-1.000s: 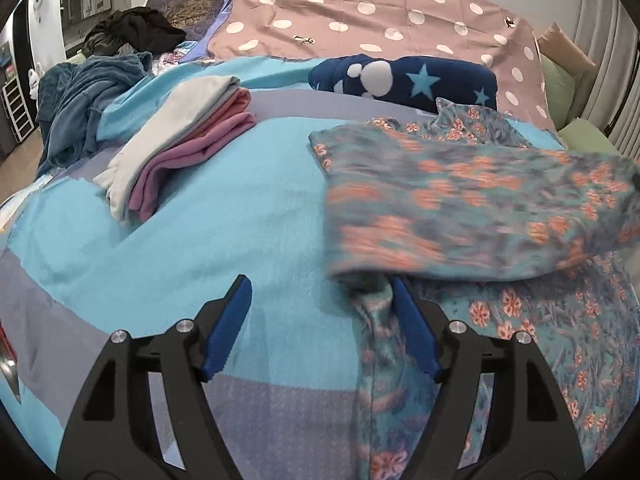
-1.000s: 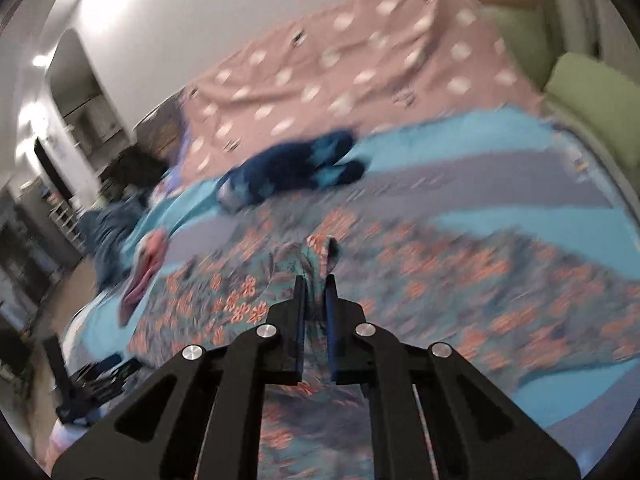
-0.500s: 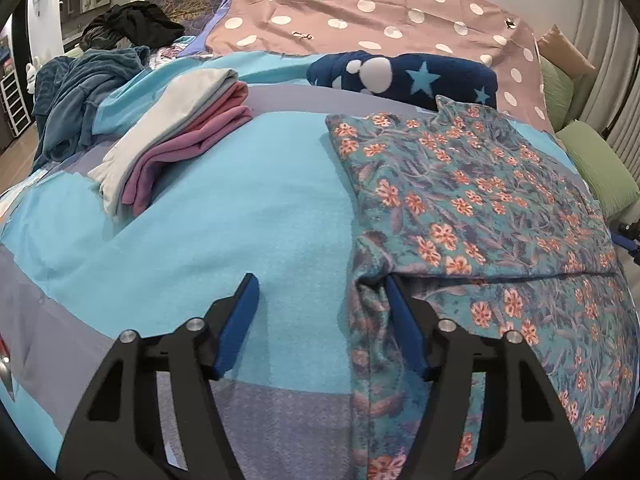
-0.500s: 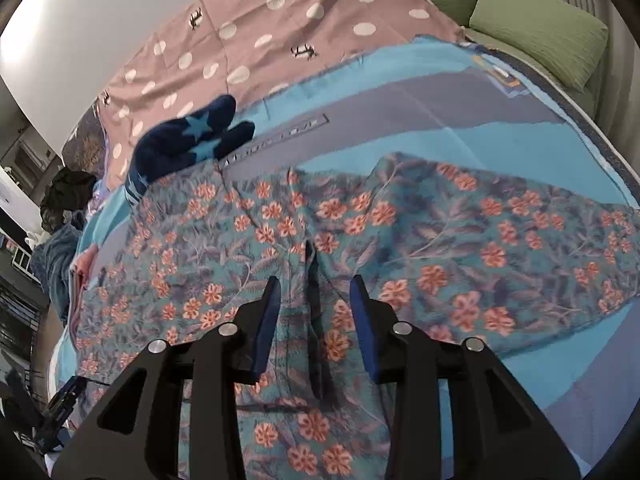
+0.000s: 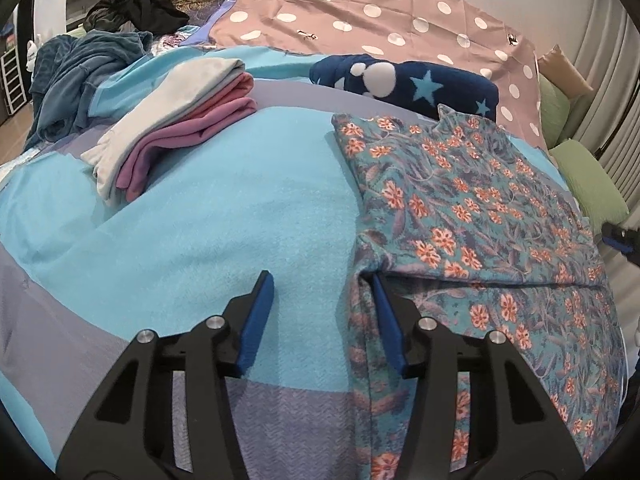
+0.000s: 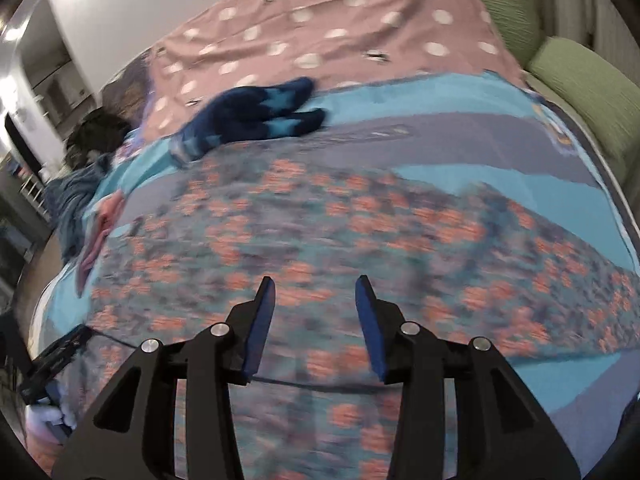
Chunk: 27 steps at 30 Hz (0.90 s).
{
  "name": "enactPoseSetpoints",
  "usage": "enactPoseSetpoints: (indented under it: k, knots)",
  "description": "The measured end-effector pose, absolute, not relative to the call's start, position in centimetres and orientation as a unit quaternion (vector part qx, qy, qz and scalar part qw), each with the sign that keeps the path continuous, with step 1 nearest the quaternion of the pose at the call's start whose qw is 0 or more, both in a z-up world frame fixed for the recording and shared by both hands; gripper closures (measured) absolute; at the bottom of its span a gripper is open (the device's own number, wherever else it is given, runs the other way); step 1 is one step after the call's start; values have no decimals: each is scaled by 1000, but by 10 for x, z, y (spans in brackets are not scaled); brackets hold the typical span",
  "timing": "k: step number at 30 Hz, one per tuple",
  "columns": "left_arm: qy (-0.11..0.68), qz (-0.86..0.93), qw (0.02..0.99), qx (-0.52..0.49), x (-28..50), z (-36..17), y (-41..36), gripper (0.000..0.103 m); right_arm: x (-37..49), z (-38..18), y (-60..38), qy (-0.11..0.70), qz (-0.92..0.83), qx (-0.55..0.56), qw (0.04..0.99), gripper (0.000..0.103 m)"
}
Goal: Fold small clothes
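Observation:
A teal garment with orange flowers (image 5: 472,216) lies spread on the bed, its upper half folded down over the lower part, with the fold edge running across the right side. My left gripper (image 5: 322,280) is open and empty at the garment's left edge; its right finger (image 5: 386,320) touches the cloth. In the right wrist view the same garment (image 6: 360,232) is blurred under my right gripper (image 6: 316,284), which is open and empty above it.
A stack of folded white, pink and purple clothes (image 5: 180,120) lies at the left. A navy star-patterned garment (image 5: 404,84) lies beyond the floral one. A heap of blue and black clothes (image 5: 92,60) sits at the far left. Green pillows (image 5: 592,184) line the right edge.
The right gripper carried the garment's half over, opened and let it go, then pulled back. The left gripper stayed open at the garment's left edge.

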<state>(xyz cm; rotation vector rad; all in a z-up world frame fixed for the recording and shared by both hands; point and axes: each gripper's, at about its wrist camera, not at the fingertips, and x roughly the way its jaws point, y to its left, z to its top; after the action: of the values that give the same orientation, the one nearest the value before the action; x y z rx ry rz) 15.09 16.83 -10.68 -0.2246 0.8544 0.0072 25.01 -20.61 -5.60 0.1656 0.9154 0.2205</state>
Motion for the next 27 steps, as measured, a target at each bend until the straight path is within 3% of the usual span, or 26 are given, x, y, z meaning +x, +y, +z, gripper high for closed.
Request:
enactPoseSetpoints:
  k: [5, 12, 15, 16, 18, 19, 20, 21, 27]
  knots:
    - [404, -5, 908, -111, 148, -109, 168, 58, 276, -41, -105, 438, 186, 1, 880, 60]
    - [400, -22, 906, -134, 148, -111, 173, 60, 325, -53, 64, 463, 275, -109, 835, 60]
    - [397, -25, 907, -138, 147, -111, 173, 61, 339, -69, 118, 475, 281, -173, 816, 55]
    - [396, -26, 907, -138, 147, -111, 173, 64, 343, -76, 133, 479, 279, -197, 808, 51]
    - [391, -44, 909, -139, 146, -109, 170, 86, 347, -91, 149, 485, 258, -243, 800, 51]
    - [387, -56, 910, -138, 145, -108, 168, 97, 347, -97, 154, 484, 245, -263, 798, 55]
    - [384, -55, 913, -129, 144, -107, 165, 97, 349, -104, 157, 485, 235, -279, 795, 68]
    - [382, -51, 915, -122, 144, -106, 162, 97, 353, -109, 160, 490, 230, -284, 792, 99]
    - [393, -25, 909, -134, 145, -110, 167, 98, 384, -107, 162, 486, 239, -157, 826, 103]
